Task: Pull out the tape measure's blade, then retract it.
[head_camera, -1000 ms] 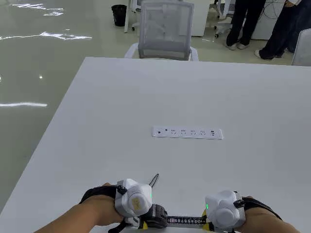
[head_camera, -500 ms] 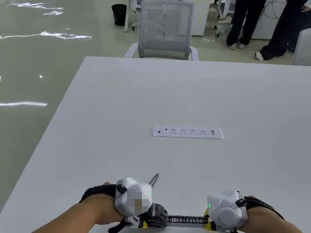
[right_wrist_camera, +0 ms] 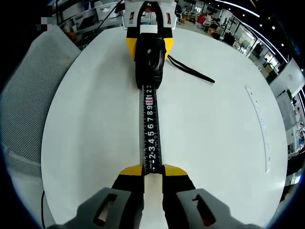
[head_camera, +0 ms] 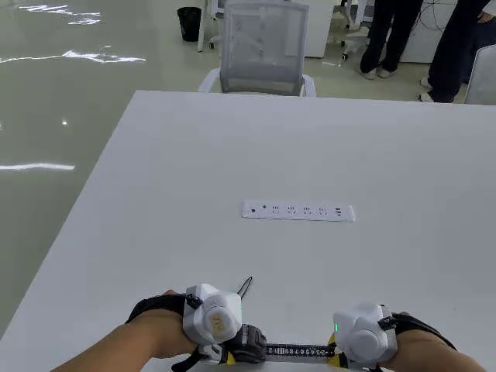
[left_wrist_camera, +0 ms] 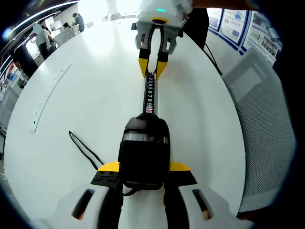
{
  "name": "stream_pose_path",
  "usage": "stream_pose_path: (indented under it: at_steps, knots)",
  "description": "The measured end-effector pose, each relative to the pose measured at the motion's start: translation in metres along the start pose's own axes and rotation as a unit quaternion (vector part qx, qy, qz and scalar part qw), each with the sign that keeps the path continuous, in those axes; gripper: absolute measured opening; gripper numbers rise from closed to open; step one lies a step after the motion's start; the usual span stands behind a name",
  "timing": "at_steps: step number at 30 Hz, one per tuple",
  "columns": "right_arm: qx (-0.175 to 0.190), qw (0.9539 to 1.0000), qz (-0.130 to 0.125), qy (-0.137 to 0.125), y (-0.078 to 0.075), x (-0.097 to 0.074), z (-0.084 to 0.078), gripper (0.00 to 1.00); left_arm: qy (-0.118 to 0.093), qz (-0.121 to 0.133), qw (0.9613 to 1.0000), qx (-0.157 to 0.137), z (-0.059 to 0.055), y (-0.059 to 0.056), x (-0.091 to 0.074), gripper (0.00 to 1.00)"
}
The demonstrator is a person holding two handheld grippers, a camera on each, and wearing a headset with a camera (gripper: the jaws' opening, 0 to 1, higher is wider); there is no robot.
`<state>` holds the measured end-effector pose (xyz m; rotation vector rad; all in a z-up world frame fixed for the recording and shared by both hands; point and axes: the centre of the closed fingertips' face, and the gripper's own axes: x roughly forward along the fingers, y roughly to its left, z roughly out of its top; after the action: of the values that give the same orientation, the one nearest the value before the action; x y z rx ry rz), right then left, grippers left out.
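The black tape measure case (left_wrist_camera: 144, 152) rests on the white table (head_camera: 232, 155) at its near edge, and my left gripper (left_wrist_camera: 144, 168) is shut on its sides. Its marked blade (right_wrist_camera: 150, 133) runs out a short way, past the 10 mark, flat along the table. My right gripper (right_wrist_camera: 152, 171) is shut on the blade's end. In the head view the left gripper (head_camera: 231, 356) holds the case (head_camera: 249, 344) and the right gripper (head_camera: 332, 358) sits to its right, with the blade (head_camera: 298, 351) between them. A black wrist strap (left_wrist_camera: 83, 148) trails from the case.
A white power strip (head_camera: 298, 211) lies flat mid-table. A grey mesh chair (head_camera: 260, 50) stands at the far edge, a black bin (head_camera: 189, 23) behind it. People (head_camera: 395, 31) stand at the back right. The table's left edge drops to a glossy floor.
My right gripper has shifted slightly to the right, drawing a little more blade out of the case. The left gripper and case have stayed put.
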<state>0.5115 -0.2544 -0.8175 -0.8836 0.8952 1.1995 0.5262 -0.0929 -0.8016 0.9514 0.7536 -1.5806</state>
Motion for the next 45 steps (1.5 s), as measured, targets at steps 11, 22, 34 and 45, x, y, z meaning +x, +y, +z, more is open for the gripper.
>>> stream_pose_path:
  at_steps: [11, 22, 34, 45]
  knots:
    - [0.001, 1.0000, -0.001, 0.000, 0.0004, -0.0002, 0.0007, 0.12, 0.001, 0.003, 1.0000, 0.000, 0.0001, -0.0001, -0.0005, 0.28]
    - [0.002, 1.0000, 0.000, -0.001, -0.0005, -0.0008, -0.0016, 0.12, -0.001, 0.001, 1.0000, 0.004, 0.0011, -0.0001, -0.0008, 0.28]
    - [0.003, 1.0000, 0.000, 0.000, 0.0000, -0.0020, -0.0037, 0.12, -0.003, 0.002, 1.0000, 0.007, 0.0016, -0.0003, -0.0010, 0.28]
    - [0.003, 1.0000, -0.001, 0.002, -0.0008, -0.0037, -0.0075, 0.12, -0.005, 0.001, 1.0000, 0.006, 0.0009, -0.0007, -0.0015, 0.28]
